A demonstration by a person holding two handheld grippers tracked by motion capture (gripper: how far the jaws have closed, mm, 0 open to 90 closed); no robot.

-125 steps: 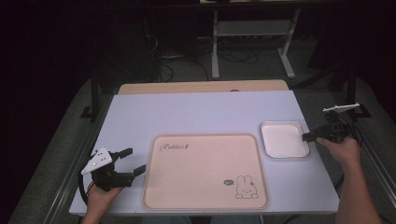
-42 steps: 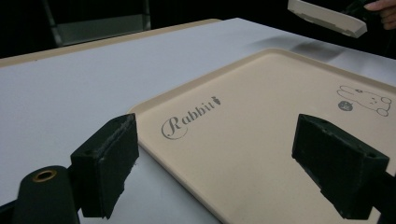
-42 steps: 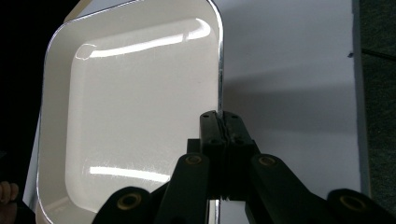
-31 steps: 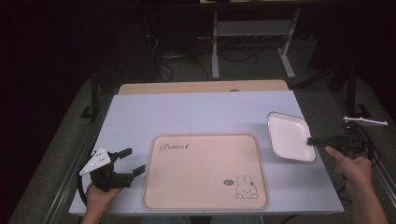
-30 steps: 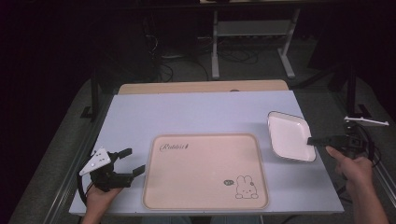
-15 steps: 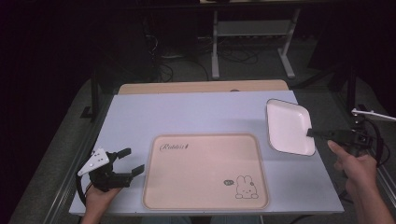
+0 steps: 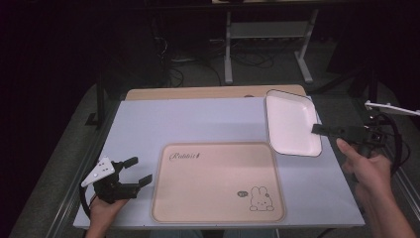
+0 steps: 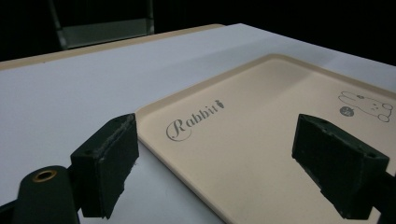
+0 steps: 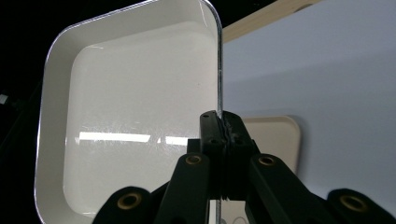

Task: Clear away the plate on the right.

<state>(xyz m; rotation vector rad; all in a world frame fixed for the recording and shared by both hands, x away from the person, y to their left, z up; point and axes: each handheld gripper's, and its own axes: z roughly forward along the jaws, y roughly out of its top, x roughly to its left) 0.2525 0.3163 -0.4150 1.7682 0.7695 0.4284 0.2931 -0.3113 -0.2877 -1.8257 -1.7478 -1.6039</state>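
The right gripper (image 7: 317, 130) is clamped tight on the rim of a white square shallow dish (image 7: 291, 123), holding it tilted above the far right part of the pale lilac tabletop (image 7: 198, 121), with the rim edge pinched between its jaws in the right gripper view. The left gripper (image 7: 141, 171) rests spread wide and empty at the near left corner, just beside a beige rectangular plastic tray (image 7: 215, 181). That tray reads "Rabbit" in script and carries a small rabbit drawing (image 7: 258, 198).
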